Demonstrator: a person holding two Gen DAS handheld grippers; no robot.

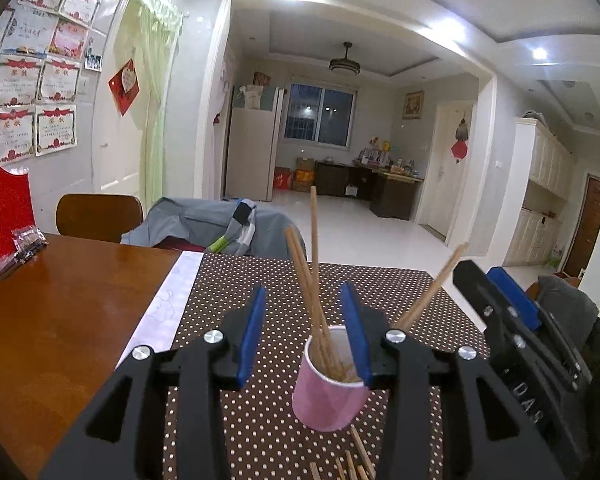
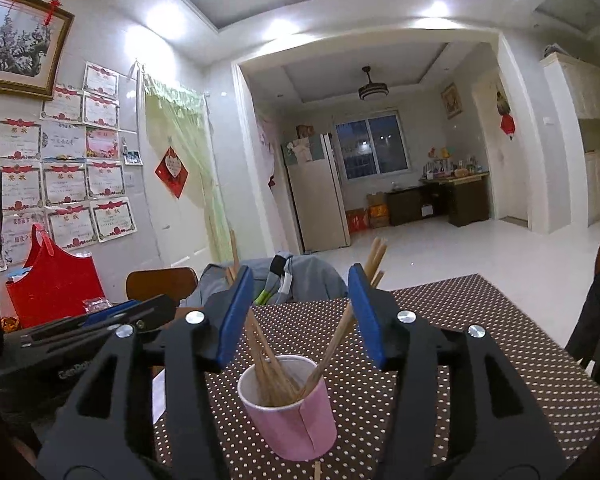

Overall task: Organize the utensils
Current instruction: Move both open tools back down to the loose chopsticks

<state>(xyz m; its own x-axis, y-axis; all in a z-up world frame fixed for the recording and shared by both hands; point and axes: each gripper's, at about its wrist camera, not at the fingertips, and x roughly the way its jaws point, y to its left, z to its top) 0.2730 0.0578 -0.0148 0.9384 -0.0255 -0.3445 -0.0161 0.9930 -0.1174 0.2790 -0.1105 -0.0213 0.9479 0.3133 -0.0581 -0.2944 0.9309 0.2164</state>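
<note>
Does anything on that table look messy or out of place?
Yes. Most chopsticks stand in the pink cup, but they splay apart, one leaning far to the side. A few loose chopsticks lie on the dotted mat beside the cup, not yet put away. Nothing looks spilled or broken.

Counts: 1 pink paper cup (image 2: 290,408); approx 5 chopsticks in cup (image 1: 314,300); min 4 loose chopsticks (image 1: 356,464) on mat; 2 grippers; 1 red bag (image 2: 56,284).
</note>
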